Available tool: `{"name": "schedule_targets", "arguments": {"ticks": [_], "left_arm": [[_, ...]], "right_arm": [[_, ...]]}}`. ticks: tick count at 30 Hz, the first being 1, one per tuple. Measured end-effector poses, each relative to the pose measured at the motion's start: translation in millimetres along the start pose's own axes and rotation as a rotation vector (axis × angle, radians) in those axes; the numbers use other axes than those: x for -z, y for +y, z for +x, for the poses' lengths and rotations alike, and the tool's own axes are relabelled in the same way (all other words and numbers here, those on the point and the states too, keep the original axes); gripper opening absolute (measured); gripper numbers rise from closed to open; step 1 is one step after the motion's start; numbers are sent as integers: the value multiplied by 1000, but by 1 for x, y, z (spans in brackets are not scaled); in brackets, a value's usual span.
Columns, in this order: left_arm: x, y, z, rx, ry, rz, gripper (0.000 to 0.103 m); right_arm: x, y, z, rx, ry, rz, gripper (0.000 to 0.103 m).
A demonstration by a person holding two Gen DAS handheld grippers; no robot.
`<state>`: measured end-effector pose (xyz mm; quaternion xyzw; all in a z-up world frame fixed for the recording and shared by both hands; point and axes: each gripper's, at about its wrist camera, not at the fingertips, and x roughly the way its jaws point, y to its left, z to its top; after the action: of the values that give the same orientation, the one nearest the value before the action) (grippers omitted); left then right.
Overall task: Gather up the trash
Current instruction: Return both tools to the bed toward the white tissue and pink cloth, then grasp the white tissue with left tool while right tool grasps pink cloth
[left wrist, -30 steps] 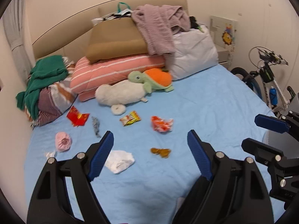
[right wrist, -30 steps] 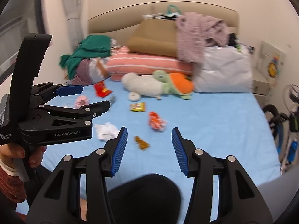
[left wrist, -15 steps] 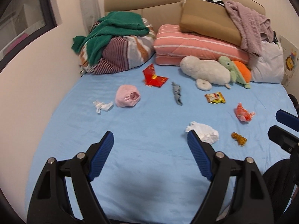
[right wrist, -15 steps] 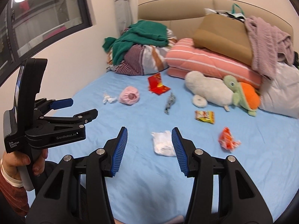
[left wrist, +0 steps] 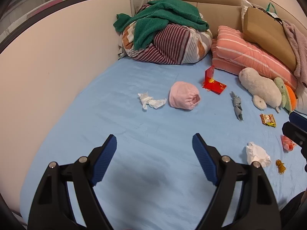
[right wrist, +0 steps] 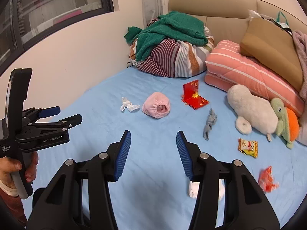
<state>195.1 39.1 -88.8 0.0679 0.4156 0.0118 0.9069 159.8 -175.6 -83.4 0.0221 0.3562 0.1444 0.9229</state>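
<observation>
Both claws hang over the light-blue bedsheet (left wrist: 134,172), nothing collected yet. Left gripper (left wrist: 154,147) has its blue-padded fingers spread wide and empty; right gripper (right wrist: 153,143) likewise spread, holding nothing. Landmark: the rolled pink cloth bundle (left wrist: 184,95) mid-bed. Just to its window side lies a twisted white tissue scrap (left wrist: 150,101); beyond it toward the pillows, a folded red paper envelope (left wrist: 213,80); to its other side, a crumpled grey wrapper twist (left wrist: 237,106), then a yellow-and-red snack packet (left wrist: 268,120) further off. Well nearer the foot of the bed on that same side sit a crumpled white tissue wad (left wrist: 257,154), a crinkled orange-red wrapper (right wrist: 267,178) and a small amber sweet wrapper (left wrist: 280,166). All of it looks featherlight and soft, likely to crush flat rather than resist; the film wrappers may slip. I would pinch each at its raised bulk or twisted neck, pressing slightly into the sheet without snagging it. The white wad lies closest to the right claw.
</observation>
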Motion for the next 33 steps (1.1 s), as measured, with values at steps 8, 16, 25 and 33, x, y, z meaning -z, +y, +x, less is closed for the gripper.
{"name": "schedule_targets", "arguments": {"ticks": [8, 16, 25, 33], "left_arm": [[-27, 33, 83, -31, 37, -20, 81], [-51, 54, 167, -40, 77, -28, 81], [-61, 59, 236, -19, 112, -32, 81], [-57, 63, 290, 1, 152, -63, 81]], "right_arm": [[-33, 8, 101, -1, 41, -29, 48], [-49, 8, 198, -3, 82, -34, 48], [-48, 2, 277, -18, 129, 5, 48], [-39, -5, 319, -23, 170, 29, 48]]}}
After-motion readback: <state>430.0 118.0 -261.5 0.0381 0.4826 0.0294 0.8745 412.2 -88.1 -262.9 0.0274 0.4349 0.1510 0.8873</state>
